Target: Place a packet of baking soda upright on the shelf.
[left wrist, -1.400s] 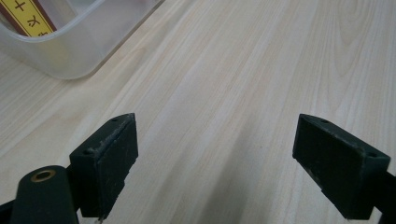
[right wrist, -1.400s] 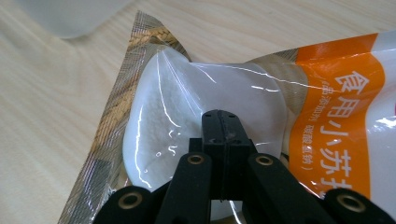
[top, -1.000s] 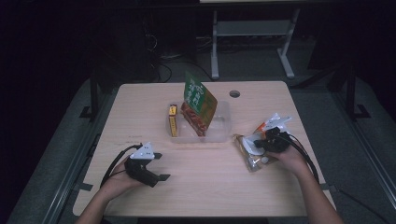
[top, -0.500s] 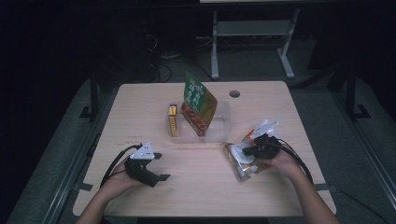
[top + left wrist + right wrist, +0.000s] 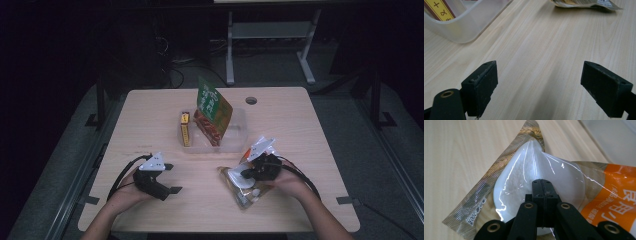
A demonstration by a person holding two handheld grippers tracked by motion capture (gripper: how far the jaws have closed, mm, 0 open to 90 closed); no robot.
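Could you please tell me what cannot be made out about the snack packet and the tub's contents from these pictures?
- Snack packet: in the right gripper view the right gripper, shut on its film, covers the middle; the orange label is cut off by the edge.
- Same packet in the high view: print too small to read.
- Clear tub: cut off by the left gripper view's top edge.
- Green packet in the tub: lettering too small.
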